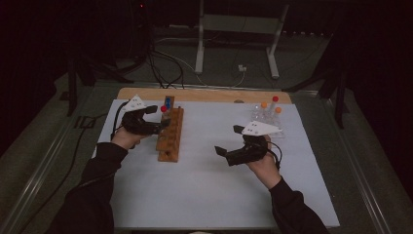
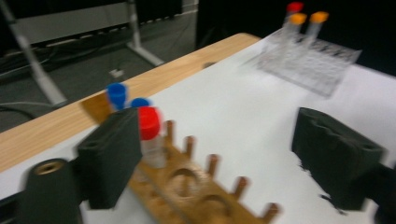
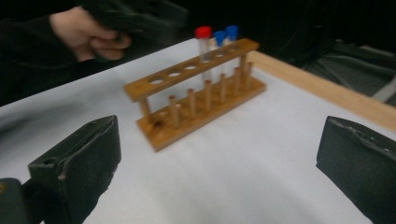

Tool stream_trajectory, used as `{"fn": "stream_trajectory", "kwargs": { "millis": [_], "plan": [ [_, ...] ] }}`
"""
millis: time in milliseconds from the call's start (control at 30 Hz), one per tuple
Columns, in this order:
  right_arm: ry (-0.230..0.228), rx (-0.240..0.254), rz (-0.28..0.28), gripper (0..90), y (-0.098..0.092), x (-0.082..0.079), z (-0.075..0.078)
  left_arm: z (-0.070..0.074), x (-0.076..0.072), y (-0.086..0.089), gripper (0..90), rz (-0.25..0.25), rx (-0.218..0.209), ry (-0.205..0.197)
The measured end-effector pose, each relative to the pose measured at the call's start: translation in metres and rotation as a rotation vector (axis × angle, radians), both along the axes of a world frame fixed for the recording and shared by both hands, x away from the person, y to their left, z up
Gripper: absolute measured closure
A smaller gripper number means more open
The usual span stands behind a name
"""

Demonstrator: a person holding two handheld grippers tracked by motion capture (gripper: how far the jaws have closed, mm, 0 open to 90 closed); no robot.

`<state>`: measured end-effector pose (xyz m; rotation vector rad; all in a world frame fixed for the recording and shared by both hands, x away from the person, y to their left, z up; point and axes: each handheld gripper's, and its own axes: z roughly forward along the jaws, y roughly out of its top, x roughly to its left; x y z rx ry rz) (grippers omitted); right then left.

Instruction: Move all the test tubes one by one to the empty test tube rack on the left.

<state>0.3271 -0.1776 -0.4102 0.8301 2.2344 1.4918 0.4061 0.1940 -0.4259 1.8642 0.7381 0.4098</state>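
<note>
Motion blur softens the left gripper view, and the dim high view leaves small things hard to read, so the clear plastic tube rack (image 1: 265, 118) at the far right of the white table sheet (image 1: 209, 190) is little more than a glint there. In the left gripper view that clear rack (image 2: 308, 58) is smeared, yet it plainly holds one red-capped tube (image 2: 294, 8) and two orange-capped tubes (image 2: 309, 18).

A wooden test-tube rack with round holes and peg posts (image 3: 196, 93) stands on the sheet left of centre. At its far end it holds a clear tube with a red cap (image 3: 203, 33) and, just beyond, two blue-capped tubes (image 3: 225, 35); the remaining holes are empty. The near end of the wooden rack is cut off at the bottom of the left gripper view.

The left gripper (image 1: 146, 117) hangs at the far end of that rack with its jaws spread wide, one pad just beside the red cap (image 2: 149, 122); whether it touches cannot be told. It grasps nothing.

The right gripper (image 1: 231, 141) is over bare sheet, well apart from both racks, jaws wide apart and empty. The person's dark sleeves (image 1: 92, 195) run off the bottom edge.
</note>
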Motion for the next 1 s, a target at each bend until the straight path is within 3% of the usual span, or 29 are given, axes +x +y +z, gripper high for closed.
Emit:
{"fn": "stream_trajectory", "kwargs": {
  "millis": [133,467,1000],
  "plan": [
    [-0.023,0.008,-0.043,0.1,-0.012,0.006,0.007,0.003,-0.014,-0.003,3.8,-0.062,-0.03,0.001],
    [-0.047,-0.01,-0.169,0.1,-0.051,0.032,0.022,-0.003,-0.047,-0.011,1.0,-0.147,-0.077,-0.003],
    [-0.025,-0.047,-0.386,9.8,-0.103,0.084,0.021,-0.008,-0.059,-0.008,1.0,-0.146,-0.093,-0.011]
  ]
}}
